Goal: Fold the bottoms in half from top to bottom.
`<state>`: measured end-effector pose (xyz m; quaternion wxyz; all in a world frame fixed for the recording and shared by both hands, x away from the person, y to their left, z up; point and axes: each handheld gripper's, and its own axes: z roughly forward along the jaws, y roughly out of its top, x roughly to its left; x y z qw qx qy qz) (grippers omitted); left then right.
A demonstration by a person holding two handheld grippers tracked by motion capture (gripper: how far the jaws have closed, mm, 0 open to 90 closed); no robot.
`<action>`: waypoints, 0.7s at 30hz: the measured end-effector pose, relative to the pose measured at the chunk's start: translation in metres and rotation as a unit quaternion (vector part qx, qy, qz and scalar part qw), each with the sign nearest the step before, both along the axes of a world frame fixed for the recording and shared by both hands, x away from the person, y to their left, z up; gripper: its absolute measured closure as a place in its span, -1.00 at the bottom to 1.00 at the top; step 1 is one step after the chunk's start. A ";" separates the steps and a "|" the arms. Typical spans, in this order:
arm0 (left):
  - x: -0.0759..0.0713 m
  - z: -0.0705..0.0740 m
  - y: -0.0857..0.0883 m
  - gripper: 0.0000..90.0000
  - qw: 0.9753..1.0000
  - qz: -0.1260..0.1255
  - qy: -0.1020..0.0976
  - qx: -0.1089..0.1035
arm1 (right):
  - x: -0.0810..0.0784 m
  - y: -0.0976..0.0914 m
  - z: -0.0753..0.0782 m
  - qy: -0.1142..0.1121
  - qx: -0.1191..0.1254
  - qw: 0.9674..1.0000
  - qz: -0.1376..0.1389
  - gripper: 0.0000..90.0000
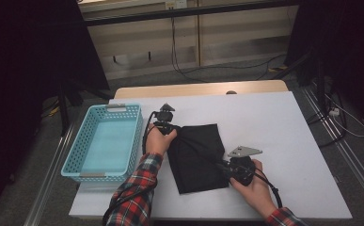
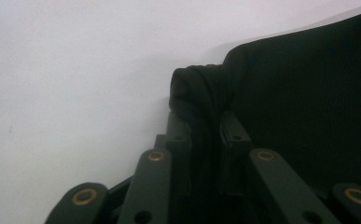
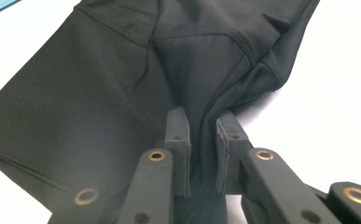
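Table [image 1: 283, 122]: white top, wooden edge at the far side.
Basket [image 1: 105, 141]: light blue, perforated walls, at the table's left, just beside the left hand; nothing seen inside it.
Floor beyond the table: loose cables [image 1: 226, 70] and dark stands.
Black cloth [image 1: 196, 157]: folded garment lying flat near the table's middle, between the two hands, well clear of the basket; nothing lies on it.
Left gripper [image 1: 170, 129]: at the cloth's far left corner. In the left gripper view the jaws are clamped on a bunched fold of the cloth [image 2: 201, 93].
Right gripper [image 1: 223, 165]: at the cloth's near right edge. In the right gripper view the jaws pinch a gathered fold of the cloth [image 3: 201, 116].
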<state>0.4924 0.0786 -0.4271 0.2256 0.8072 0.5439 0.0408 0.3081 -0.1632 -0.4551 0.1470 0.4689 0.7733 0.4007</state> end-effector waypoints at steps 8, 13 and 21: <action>0.011 0.021 -0.005 0.78 0.999 -0.002 0.039 0.021 | -0.002 -0.001 0.005 -0.018 -0.001 1.000 0.003 0.78; 0.015 0.037 -0.010 0.79 0.997 -0.007 0.057 0.043 | -0.004 -0.002 0.011 -0.033 0.003 0.999 0.002 0.79; 0.019 0.052 -0.010 0.79 0.994 -0.012 0.083 0.067 | -0.007 -0.003 0.015 -0.051 0.010 0.999 0.004 0.80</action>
